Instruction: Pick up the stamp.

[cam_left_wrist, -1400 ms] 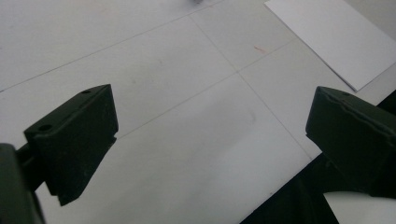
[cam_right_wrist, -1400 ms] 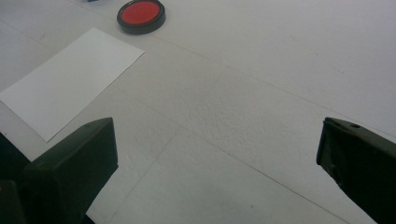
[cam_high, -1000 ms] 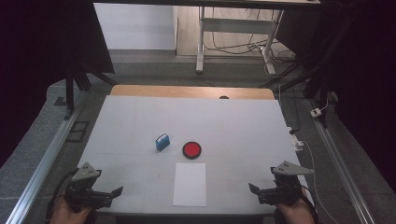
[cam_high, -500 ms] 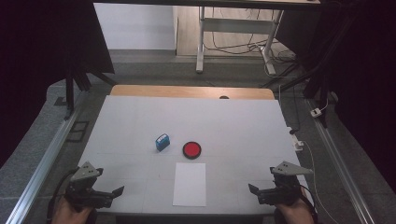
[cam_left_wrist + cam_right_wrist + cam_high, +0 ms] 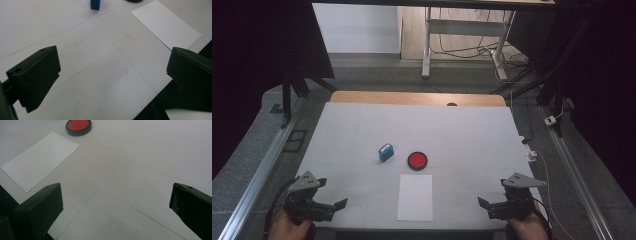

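At the near left corner of the desk (image 5: 362, 125) the left claw (image 5: 332, 207) sits low in the person's hand, jaws pointing toward the middle — spread wide, holding nothing. The right claw (image 5: 487, 206) mirrors it at the near right corner, equally wide and empty. Between them a white sheet (image 5: 415, 197) lies at the near edge — just beyond it, a red round pad (image 5: 417, 160) and a small blue block (image 5: 385, 152).

High view: fixed overhead, faces forward and down, far above white rectangular paper sheet (image 5: 415, 197). Left gripper view: low, close, left of sheet (image 5: 166, 24), facing toward it. Right gripper view: low, close, right of sheet (image 5: 40, 160). All three share sheet.
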The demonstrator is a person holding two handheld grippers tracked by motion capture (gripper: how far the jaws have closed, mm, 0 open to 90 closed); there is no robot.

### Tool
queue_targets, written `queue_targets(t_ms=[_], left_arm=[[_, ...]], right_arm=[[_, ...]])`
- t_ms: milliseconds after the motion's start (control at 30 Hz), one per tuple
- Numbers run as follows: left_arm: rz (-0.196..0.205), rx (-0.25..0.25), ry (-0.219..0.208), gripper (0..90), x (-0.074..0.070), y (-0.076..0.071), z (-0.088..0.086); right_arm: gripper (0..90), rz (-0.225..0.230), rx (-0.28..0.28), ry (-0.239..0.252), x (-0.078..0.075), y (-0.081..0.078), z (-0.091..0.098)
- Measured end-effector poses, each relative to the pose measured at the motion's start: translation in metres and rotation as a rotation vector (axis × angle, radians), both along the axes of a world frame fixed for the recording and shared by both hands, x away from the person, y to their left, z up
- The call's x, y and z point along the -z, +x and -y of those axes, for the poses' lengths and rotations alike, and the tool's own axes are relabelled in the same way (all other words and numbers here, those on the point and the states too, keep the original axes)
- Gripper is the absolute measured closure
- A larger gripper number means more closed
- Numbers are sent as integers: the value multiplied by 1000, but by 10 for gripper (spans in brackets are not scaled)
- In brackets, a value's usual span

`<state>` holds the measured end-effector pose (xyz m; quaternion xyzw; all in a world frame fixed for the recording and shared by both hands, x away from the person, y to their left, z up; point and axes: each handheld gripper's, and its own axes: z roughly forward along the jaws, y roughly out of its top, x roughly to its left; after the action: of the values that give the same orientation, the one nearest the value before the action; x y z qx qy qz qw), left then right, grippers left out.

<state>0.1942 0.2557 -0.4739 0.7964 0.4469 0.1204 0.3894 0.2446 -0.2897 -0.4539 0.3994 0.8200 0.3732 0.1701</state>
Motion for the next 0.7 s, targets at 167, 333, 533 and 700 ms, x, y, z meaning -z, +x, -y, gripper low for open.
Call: queue_targets(t_ms=[167,333,533,700], left_arm=[[-2,16,-7,0,0,3,3],[-8,33,5,0,0,8,7],[20,75,27,0,1,17,12],[21,85,15,0,3,25,13]], right_arm=[[0,0,-2,-2,0,0,0],[0,-1,-5,-2,0,0,0],[0,-1,-6,-5,0,0,-1],[0,0,-11,-9,0,0,-1]])
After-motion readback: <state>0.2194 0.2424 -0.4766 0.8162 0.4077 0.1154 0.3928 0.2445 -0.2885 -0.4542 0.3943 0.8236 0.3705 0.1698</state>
